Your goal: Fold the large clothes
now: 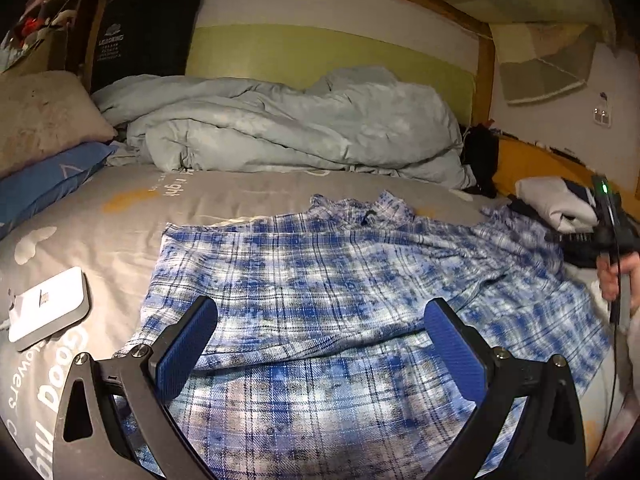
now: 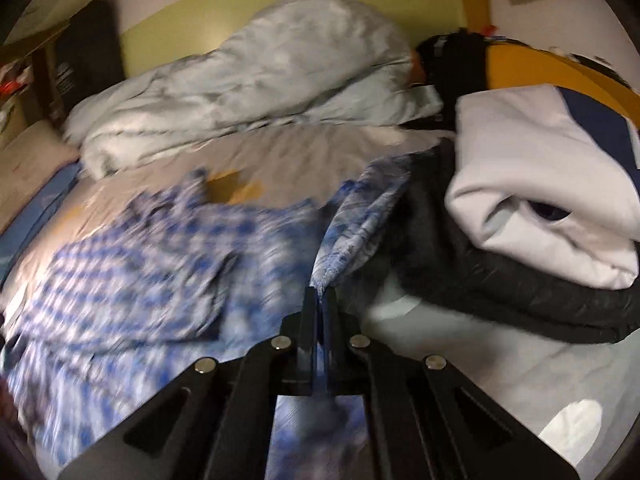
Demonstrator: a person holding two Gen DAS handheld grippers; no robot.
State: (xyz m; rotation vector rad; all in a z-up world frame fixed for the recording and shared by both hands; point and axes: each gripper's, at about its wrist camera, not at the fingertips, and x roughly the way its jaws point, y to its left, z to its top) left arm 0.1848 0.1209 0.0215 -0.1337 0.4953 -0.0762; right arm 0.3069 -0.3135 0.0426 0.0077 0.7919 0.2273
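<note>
A blue and white plaid shirt (image 1: 328,280) lies spread on the grey bed sheet, collar toward the headboard, its lower part folded up. My left gripper (image 1: 320,320) hovers open just above the shirt's near part, with cloth under the wide gap between its blue pads. In the right wrist view the shirt (image 2: 132,256) is blurred. My right gripper (image 2: 320,294) is shut on a pinched fold of the shirt's sleeve (image 2: 360,216), which rises from between the pads. The right gripper's body and the hand holding it (image 1: 612,272) show at the right edge of the left wrist view.
A crumpled pale blue duvet (image 1: 288,128) fills the head of the bed. Pillows (image 1: 44,120) lie at the left. A white flat device (image 1: 48,304) rests on the sheet at the left. Folded white clothing (image 2: 548,176) on a dark garment (image 2: 500,292) sits at the right.
</note>
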